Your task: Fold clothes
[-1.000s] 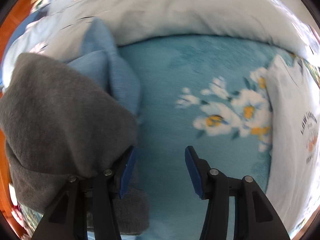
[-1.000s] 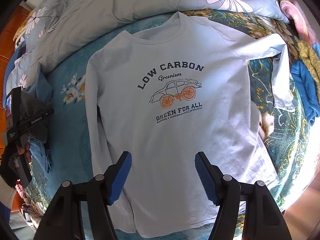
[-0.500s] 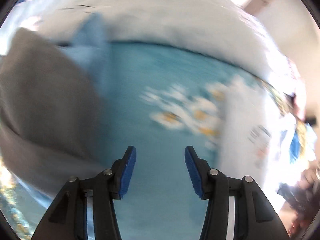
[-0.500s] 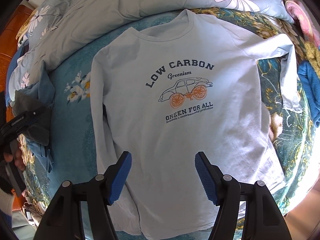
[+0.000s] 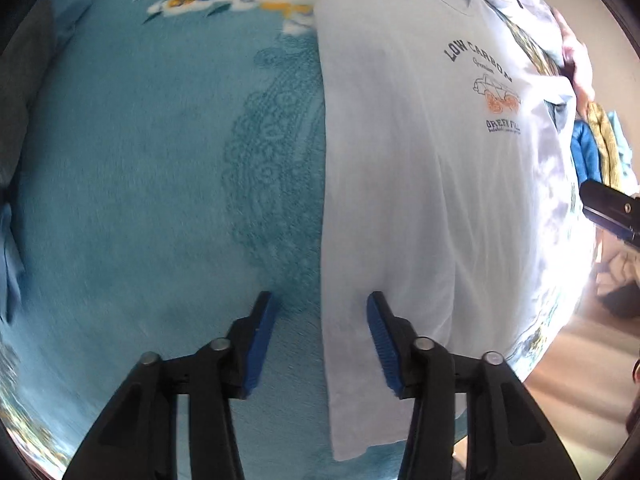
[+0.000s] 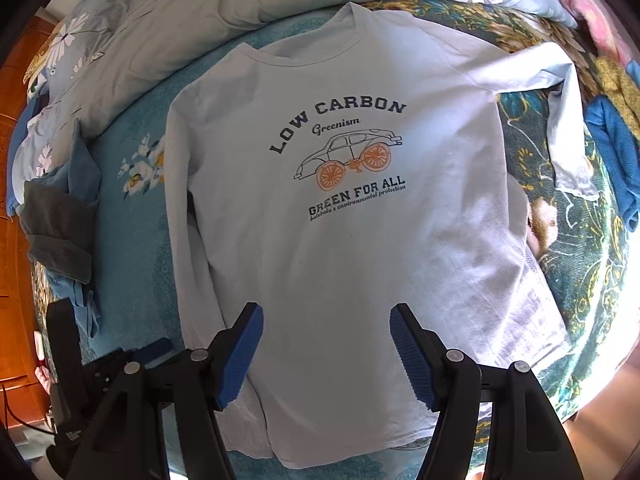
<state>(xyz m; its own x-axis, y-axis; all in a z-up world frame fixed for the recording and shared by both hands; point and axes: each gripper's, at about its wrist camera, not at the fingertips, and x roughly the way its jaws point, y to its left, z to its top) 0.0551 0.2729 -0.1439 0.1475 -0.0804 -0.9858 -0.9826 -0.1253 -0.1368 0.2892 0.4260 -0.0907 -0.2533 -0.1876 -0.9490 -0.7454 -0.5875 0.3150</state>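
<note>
A pale long-sleeved shirt printed "LOW CARBON" lies flat, front up, on the blue bedspread. Its left sleeve lies along the body; its right sleeve bends outward and down. My right gripper is open and empty above the shirt's lower middle. My left gripper is open and empty over the left side edge of the shirt, near its hem. The left gripper also shows in the right wrist view at the lower left.
A grey folded garment lies on blue clothes at the bed's left. A floral duvet is bunched along the far side. Blue and yellow clothes lie at the right. A wooden bed frame runs along the left.
My left gripper has swung right, from beside the grey garment to the shirt's left edge. My right gripper has moved slightly closer over the shirt. Both stay open.
</note>
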